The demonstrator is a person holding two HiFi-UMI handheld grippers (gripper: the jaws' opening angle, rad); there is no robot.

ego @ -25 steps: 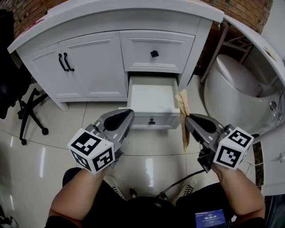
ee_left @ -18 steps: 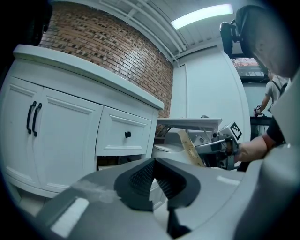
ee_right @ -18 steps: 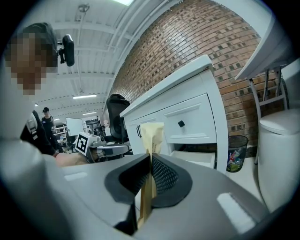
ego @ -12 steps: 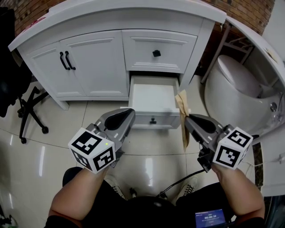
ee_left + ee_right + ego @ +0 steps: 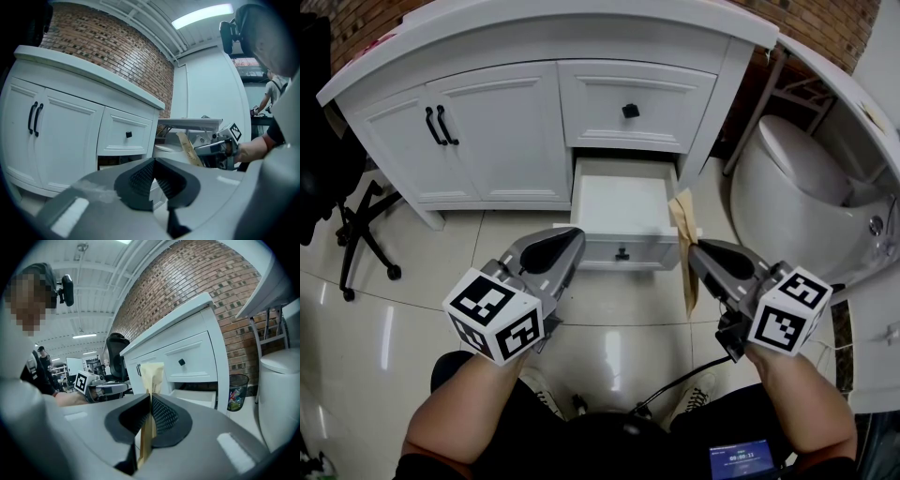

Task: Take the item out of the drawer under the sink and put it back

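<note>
The right gripper (image 5: 697, 251) pinches a flat tan paper packet (image 5: 683, 217) between its jaws, upright, just outside the right front corner of the open drawer (image 5: 623, 202). The left gripper (image 5: 570, 238) hovers near the drawer's left front corner, jaws pressed together on nothing. Tiled floor (image 5: 609, 319) lies open between them; a toilet (image 5: 797, 178) stands close on the right

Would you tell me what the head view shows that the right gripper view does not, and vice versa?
Only the head view looks down into the open drawer, which holds nothing. Only the right gripper view shows the waste bin beside the vanity and the right tongs shut on the brown paper bag. Both show that bag, the closed upper drawer and the left tongs.
</note>
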